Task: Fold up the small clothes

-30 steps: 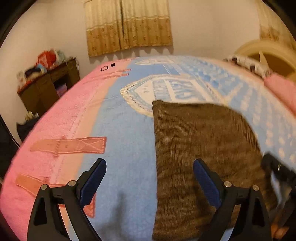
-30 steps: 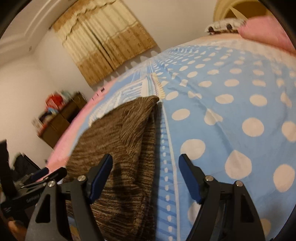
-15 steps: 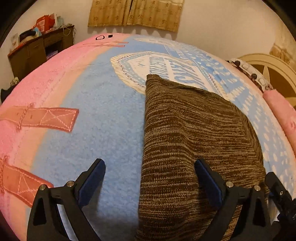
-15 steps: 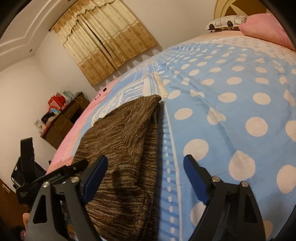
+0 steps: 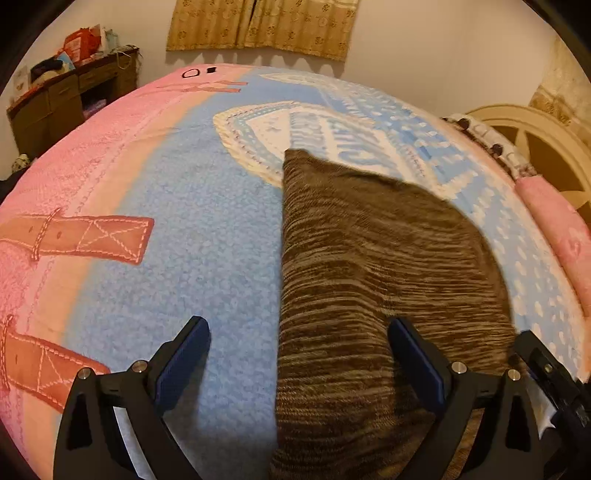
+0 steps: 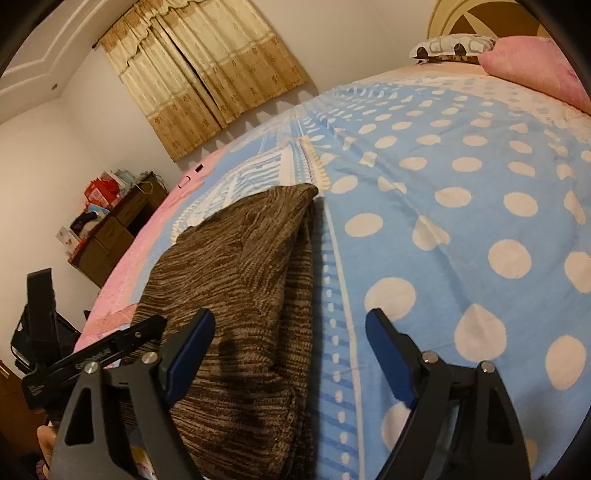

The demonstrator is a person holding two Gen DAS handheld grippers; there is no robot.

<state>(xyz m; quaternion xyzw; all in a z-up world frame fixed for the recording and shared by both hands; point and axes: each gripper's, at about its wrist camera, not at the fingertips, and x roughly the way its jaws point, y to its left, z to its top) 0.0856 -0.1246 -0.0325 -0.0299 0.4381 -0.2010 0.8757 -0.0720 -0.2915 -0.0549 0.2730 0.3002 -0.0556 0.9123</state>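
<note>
A brown knitted garment [image 5: 369,258] lies folded on the bed, long and narrow, its far corner pointed. My left gripper [image 5: 298,328] hovers open over its near left edge, one finger above the blue blanket and the other above the knit. My right gripper [image 6: 290,319] hangs over the garment's [image 6: 240,266] near right edge. Its jaws are closing, with the knit's edge and blanket below the gap and neither pad pressing on anything. Each gripper shows at the edge of the other's view: the right gripper's body [image 5: 546,373] and the left gripper's body [image 6: 110,347].
The blanket [image 6: 461,166] is blue with white dots on the right and pink [image 5: 74,166] on the left. Pillows [image 6: 535,62] lie by the headboard [image 5: 535,140]. A cluttered wooden dresser [image 5: 62,92] stands beyond the bed's left edge, under curtains [image 5: 258,26].
The left gripper has tipped downward and sunk toward the bed, so the garment fills more of its view. The right gripper has stayed in place, its jaws a little wider than a second ago.
</note>
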